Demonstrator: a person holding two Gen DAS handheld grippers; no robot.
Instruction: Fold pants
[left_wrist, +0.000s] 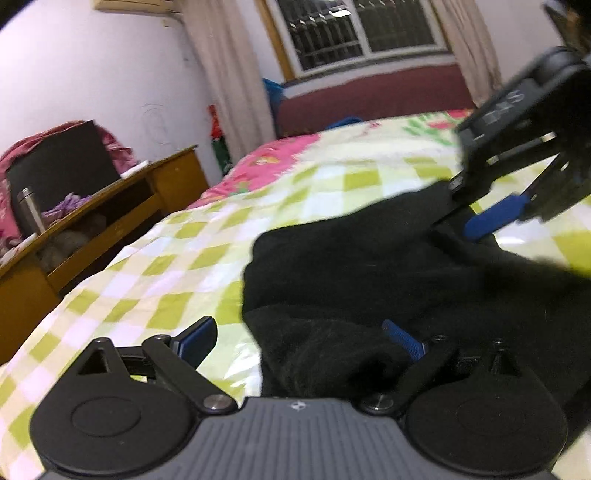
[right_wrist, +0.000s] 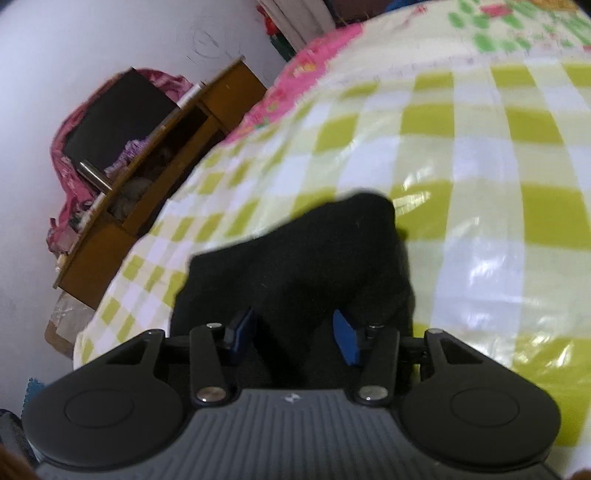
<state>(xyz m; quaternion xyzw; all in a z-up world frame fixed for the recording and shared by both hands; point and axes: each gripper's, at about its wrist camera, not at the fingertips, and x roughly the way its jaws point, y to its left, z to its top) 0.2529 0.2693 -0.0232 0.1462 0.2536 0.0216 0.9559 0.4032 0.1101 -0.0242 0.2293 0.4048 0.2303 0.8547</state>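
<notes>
Here the black pants (left_wrist: 369, 266) lie bunched on the checked green-and-white bedspread (left_wrist: 155, 280). The left gripper (left_wrist: 299, 339) is spread wide, one blue pad off the cloth, the other at its edge. The right gripper (right_wrist: 295, 332) has its jaws apart with black fabric lying between them, not clamped. A wooden desk (left_wrist: 110, 214) stands beside the bed.

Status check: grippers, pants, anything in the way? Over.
Left gripper open, pants between its fingers. Right gripper open over pants edge, not clamped. Pants bunched on checked sheet. Nothing in the way.
</notes>
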